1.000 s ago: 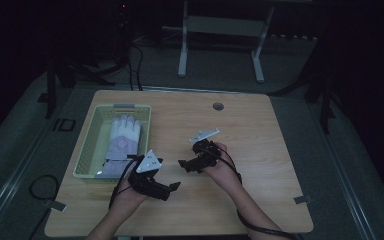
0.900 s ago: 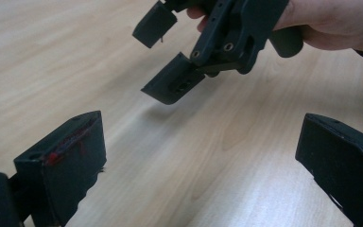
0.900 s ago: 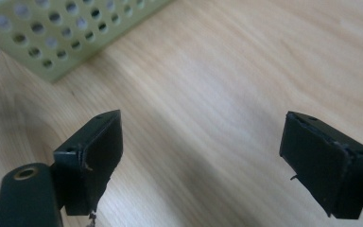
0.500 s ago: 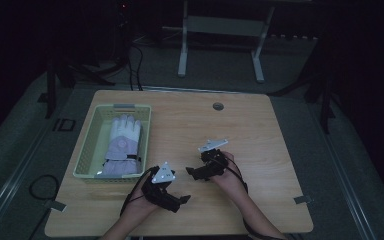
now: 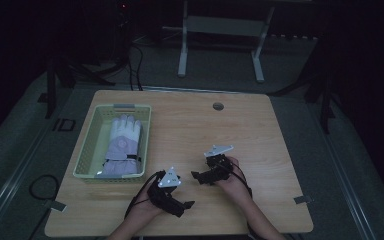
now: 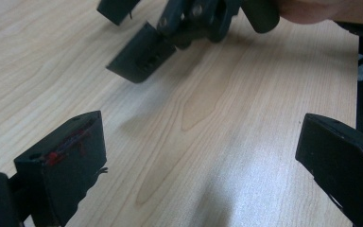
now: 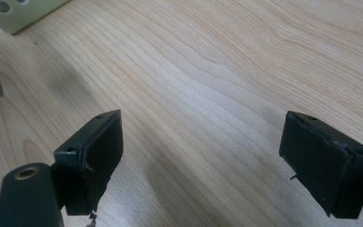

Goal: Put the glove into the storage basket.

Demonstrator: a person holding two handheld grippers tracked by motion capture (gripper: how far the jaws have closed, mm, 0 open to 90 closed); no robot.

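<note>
Since both the left gripper (image 5: 186, 204) and right gripper (image 5: 196, 176) hang empty with jaws wide over bare table (image 5: 260, 150), the 2 could knock together, the glove (image 5: 122, 145) lying in the basket (image 5: 87, 150) beyond the left one.

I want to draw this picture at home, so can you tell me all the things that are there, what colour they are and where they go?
Table: one, light wood, in the middle of the dark room.
Basket: one, pale green, on the table's left side.
Glove: one, white and pale lilac, lying inside the basket.
Hole: one, round and dark, near the table's far edge.
Metal frame: one, grey, on the floor beyond the table.
Left gripper: one, black, jaws open, low over the near edge of the table.
Right gripper: one, black, jaws open, just right of the left one.
Hands: two, one holding each gripper.
</note>
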